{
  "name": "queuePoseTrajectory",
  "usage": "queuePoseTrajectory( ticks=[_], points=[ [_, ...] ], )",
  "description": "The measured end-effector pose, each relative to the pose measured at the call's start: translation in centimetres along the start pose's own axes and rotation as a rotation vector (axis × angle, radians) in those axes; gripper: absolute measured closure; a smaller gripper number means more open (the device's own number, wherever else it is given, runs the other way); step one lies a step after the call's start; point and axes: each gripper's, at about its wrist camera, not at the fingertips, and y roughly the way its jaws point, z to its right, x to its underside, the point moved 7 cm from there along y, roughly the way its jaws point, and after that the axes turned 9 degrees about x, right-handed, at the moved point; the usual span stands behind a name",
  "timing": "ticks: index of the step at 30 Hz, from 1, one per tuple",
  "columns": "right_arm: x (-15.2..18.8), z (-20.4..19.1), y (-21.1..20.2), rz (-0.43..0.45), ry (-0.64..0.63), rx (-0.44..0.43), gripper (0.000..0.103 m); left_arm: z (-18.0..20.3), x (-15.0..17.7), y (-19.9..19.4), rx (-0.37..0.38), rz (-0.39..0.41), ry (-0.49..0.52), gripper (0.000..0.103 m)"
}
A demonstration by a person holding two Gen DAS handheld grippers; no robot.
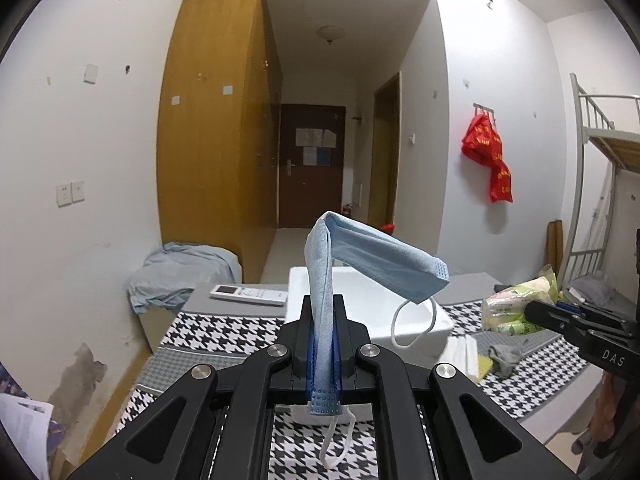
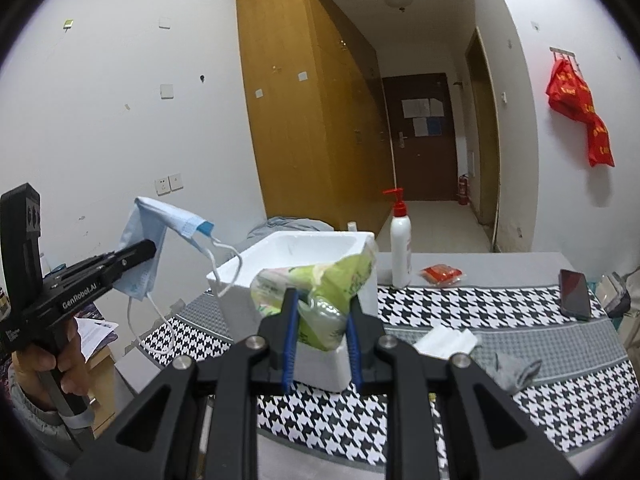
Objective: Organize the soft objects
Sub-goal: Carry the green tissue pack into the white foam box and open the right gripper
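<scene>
The left wrist view looks forward along its own gripper's linkage, aimed slightly downward across the houndstooth-covered table (image 1: 224, 332) toward the corridor door (image 1: 312, 168). The white foam box (image 1: 404, 312) sits near, just beyond the fingers, and the right gripper (image 1: 538, 312) enters at the right edge.

The right wrist view sits to the right of the first, faces the same way, and is rolled somewhat. It is close to the foam box (image 2: 320, 248) and shows the left gripper (image 2: 150, 249) at its left edge.

Both views share the table, the box, the wooden wardrobe (image 1: 216, 128), the door and the red bag (image 1: 486, 152) on the wall.
</scene>
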Motion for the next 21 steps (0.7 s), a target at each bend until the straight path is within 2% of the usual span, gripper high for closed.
queuePoseTrajectory(
  ticks=[10,21],
  points=[
    [-1.7,-1.6,3.1,-0.007,-0.038,-0.043,0.078,-2.4,-0.2,1.2,-0.039,0.003,-0.031,0.096],
    [-2.7,-3.5,7.2,-0.038,-0.062,-0.112,0.078,-5.6,-0.3,0.6,-0.137,0.012,-0.056,0.096]
  ],
)
